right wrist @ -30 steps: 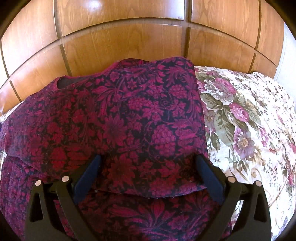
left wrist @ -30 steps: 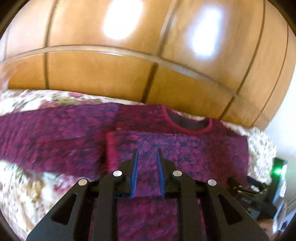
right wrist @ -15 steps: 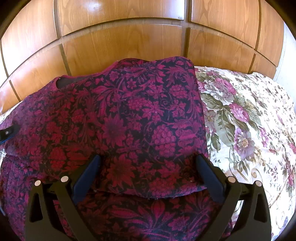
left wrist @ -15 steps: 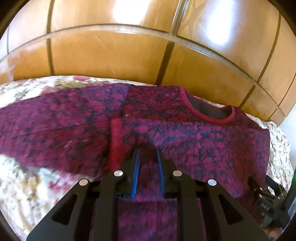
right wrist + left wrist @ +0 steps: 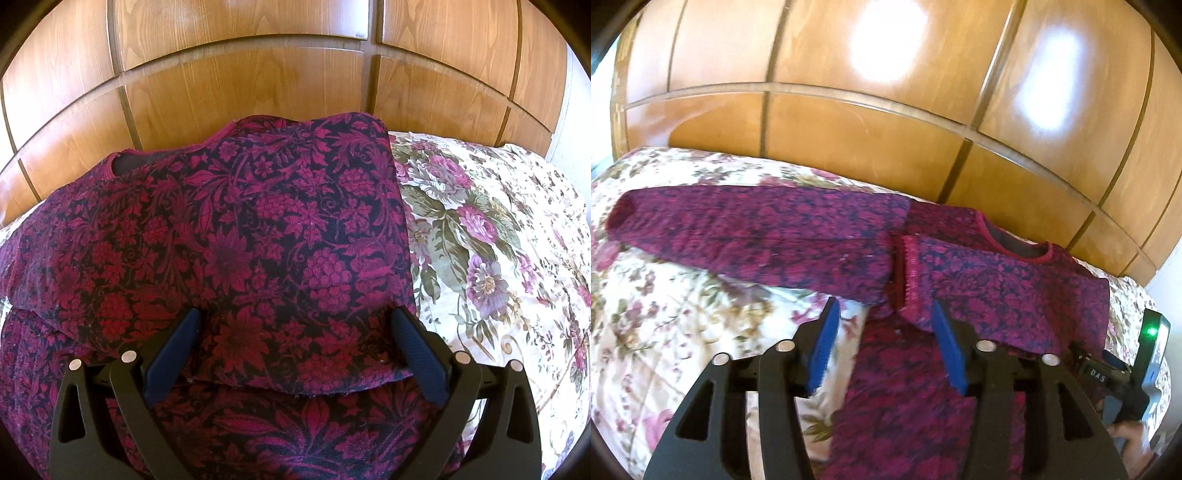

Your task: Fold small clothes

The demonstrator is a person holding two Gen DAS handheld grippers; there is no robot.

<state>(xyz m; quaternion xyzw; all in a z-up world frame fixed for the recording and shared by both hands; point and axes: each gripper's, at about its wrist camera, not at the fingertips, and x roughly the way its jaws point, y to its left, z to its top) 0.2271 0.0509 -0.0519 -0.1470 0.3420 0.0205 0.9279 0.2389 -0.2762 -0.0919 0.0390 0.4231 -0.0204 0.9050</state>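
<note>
A magenta and dark floral sweater lies on the bed, neckline toward the headboard. Its right sleeve is folded across the chest, cuff near the middle. Its left sleeve lies stretched out to the left. My left gripper is open and empty, just short of the folded cuff. The sweater fills the right wrist view, folded edge on the right. My right gripper is open wide and empty over the folded sleeve. It also shows at the right edge of the left wrist view.
A floral bedspread covers the bed, bare to the right of the sweater and also to the left below the outstretched sleeve. A wooden panelled headboard stands close behind the sweater.
My left gripper has opened, let go of the cuff on the chest, and drawn back to the left. The right gripper has stayed open and still.
</note>
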